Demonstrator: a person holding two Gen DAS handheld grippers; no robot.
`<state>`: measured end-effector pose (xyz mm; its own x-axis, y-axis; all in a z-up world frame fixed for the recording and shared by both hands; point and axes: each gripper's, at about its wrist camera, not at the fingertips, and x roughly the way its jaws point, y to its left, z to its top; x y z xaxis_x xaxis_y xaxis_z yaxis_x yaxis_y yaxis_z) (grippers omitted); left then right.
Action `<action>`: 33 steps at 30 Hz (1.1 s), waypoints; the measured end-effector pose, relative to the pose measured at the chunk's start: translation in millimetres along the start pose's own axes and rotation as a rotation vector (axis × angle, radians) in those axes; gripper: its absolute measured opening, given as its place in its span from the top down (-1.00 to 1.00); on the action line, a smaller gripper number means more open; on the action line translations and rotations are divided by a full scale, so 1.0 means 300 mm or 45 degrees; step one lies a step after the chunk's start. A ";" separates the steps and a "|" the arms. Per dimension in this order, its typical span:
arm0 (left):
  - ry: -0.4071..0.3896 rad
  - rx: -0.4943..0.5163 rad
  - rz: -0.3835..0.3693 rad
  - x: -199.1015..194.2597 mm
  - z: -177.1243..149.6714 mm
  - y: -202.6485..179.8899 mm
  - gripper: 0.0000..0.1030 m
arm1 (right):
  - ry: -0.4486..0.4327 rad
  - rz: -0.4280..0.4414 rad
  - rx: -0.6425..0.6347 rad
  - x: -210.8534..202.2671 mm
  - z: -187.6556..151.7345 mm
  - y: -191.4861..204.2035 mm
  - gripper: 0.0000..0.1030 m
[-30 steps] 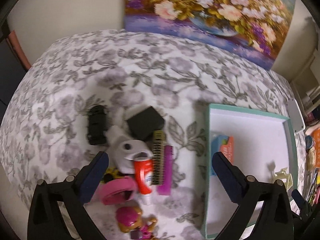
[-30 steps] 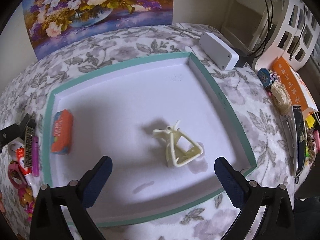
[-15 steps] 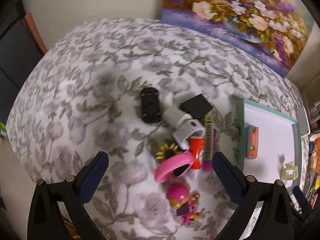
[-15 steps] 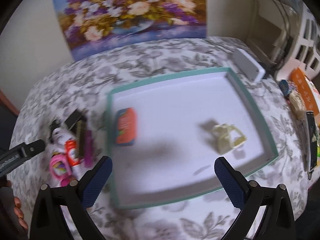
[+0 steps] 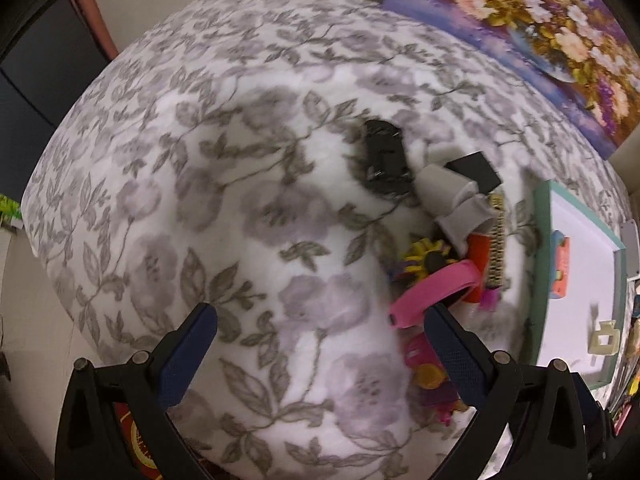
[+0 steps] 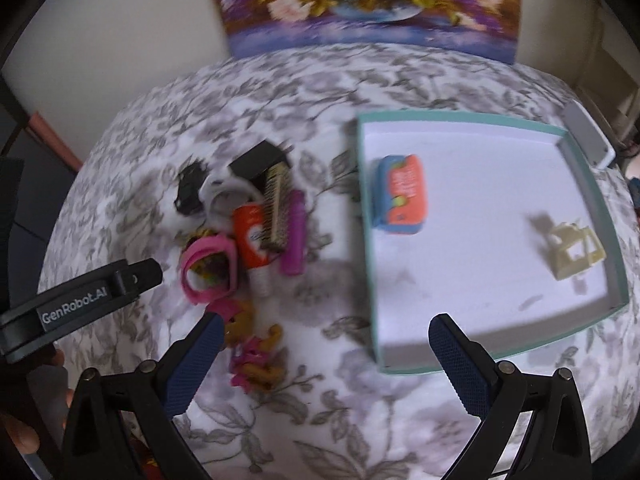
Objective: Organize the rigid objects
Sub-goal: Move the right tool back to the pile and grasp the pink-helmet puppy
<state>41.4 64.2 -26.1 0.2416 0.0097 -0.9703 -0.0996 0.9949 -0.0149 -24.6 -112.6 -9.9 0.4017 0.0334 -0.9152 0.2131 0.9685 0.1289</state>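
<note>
Table (image 6: 328, 80) under a floral cloth carries everything. Tray (image 6: 592, 184), teal-rimmed, is my landmark: inside it lie an orange-and-blue box (image 6: 402, 194) by its left wall and a cream clip (image 6: 574, 254) by its right wall. Left of the tray a pile sits close together: black car (image 5: 386, 156), pink band (image 6: 210, 268), orange tube (image 6: 250, 236), comb (image 6: 276, 208). My left tongs (image 5: 320, 330) and right tongs (image 6: 324, 340) both gape wide, holding nothing.

Grey-floral white cloth (image 6: 328, 92); teal-rimmed white tray (image 6: 500, 120); pink band (image 6: 208, 268); orange-blue box (image 6: 400, 194); black car (image 5: 384, 156).
</note>
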 end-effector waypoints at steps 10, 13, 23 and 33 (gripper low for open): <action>0.086 -0.119 0.033 0.075 0.006 0.079 -1.00 | 0.084 0.006 -0.120 0.092 -0.029 0.111 -1.00; 0.138 -0.153 0.005 0.108 0.001 0.100 -0.99 | 0.098 0.004 -0.164 0.115 -0.038 0.141 -0.93; 0.194 -0.178 -0.052 0.169 -0.019 0.130 -0.99 | 0.189 0.007 -0.217 0.202 -0.066 0.186 -0.56; 0.188 -0.210 -0.093 0.181 0.011 0.110 -0.99 | 0.190 -0.069 -0.266 0.244 -0.079 0.220 -0.33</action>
<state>54.4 97.7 -78.6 0.1114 -0.0882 -0.9898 -0.2465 0.9625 -0.1135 -2.3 -40.2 -77.3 0.2558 0.0009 -0.9667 0.0359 0.9993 0.0104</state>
